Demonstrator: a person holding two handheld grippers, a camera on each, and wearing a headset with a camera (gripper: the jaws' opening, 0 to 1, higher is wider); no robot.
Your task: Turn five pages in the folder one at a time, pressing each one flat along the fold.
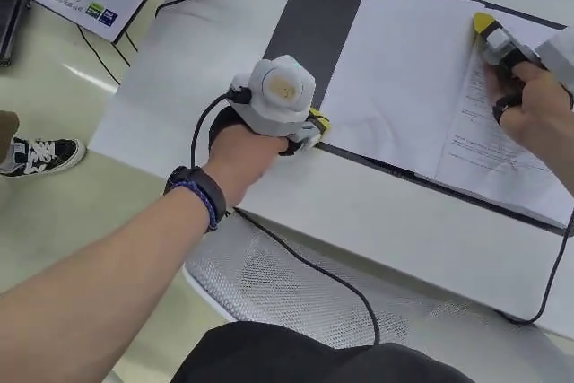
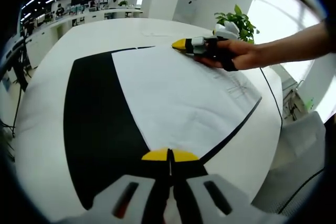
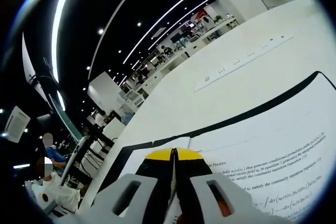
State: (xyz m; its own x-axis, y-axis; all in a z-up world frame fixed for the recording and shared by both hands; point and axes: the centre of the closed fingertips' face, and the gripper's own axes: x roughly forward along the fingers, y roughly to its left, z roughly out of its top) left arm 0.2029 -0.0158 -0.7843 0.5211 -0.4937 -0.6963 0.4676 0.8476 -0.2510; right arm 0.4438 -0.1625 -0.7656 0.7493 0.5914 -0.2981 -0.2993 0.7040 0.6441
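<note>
While folder (image 1: 314, 15) lies open near front edge of tabletop (image 1: 206, 51), left gripper (image 1: 314, 123) rests at near corner of blank page (image 1: 395, 69), jaws pressed together (yellow tips meeting). Right gripper (image 1: 484, 24), jaws likewise together, tips on fold at folder's far edge.

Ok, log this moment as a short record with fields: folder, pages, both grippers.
folder: open on the white table, black cover showing
blank page: lying nearly flat
printed page: text and equations, across the fold
left gripper: fingers shut, tips at the blank page's near corner
right gripper: fingers shut, tips down by the fold's far end
</note>
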